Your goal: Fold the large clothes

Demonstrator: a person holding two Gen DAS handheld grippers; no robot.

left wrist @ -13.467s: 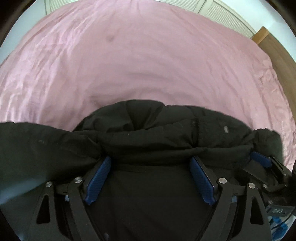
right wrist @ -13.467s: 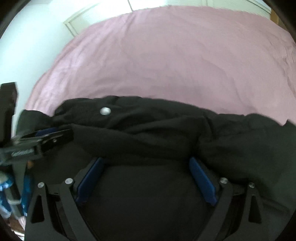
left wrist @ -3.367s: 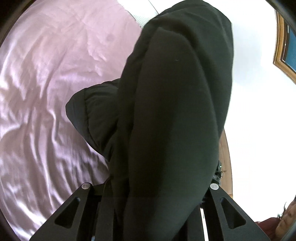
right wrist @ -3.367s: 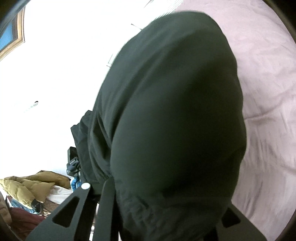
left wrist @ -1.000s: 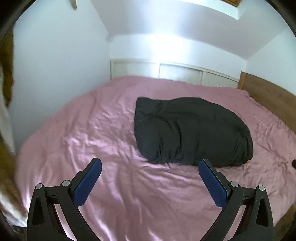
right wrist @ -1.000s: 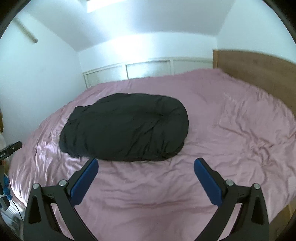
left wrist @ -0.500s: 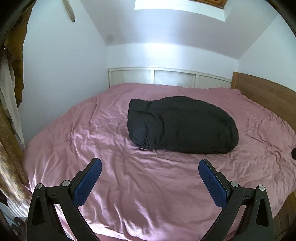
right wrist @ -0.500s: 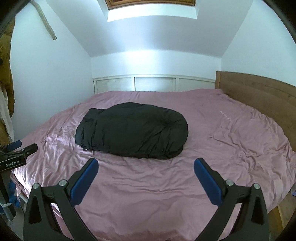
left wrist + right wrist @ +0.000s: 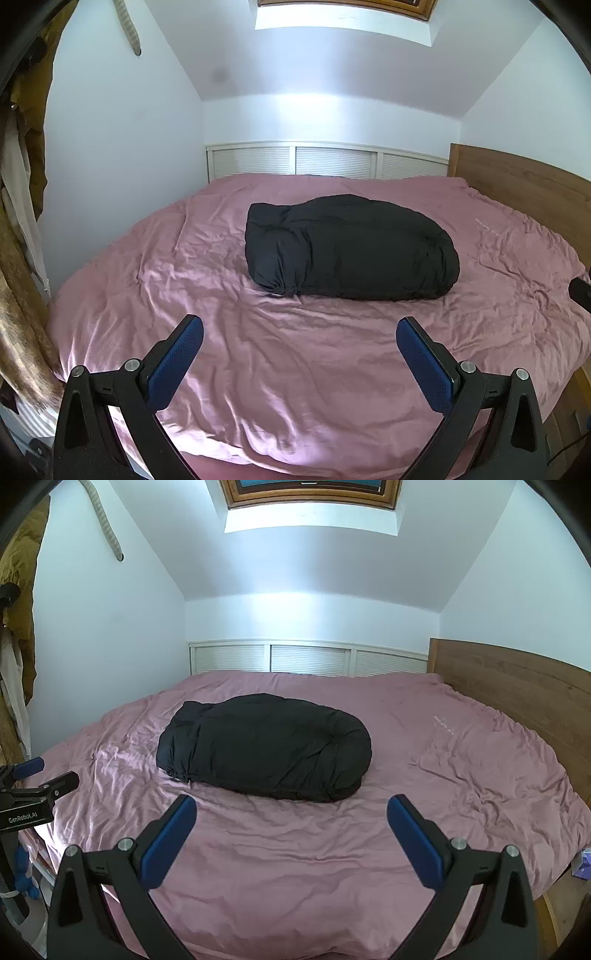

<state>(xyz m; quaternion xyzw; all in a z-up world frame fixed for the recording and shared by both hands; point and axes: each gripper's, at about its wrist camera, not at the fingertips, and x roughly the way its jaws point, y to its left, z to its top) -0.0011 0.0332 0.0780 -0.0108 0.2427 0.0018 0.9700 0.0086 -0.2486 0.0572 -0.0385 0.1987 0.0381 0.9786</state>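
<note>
Since the black coat (image 9: 351, 247) already sits as a compact folded bundle mid-bed on the pink sheet (image 9: 295, 369), fold looks done to me: both tools are held back near the foot of the bed, well apart from it, likely so the bundle isn't disturbed. Left gripper (image 9: 299, 334) has its jaws spread wide, nothing between them; right gripper (image 9: 291, 810) same, empty. Coat lies with its bunched end toward the left wall, rounded end toward the wooden headboard (image 9: 517, 679)
</note>
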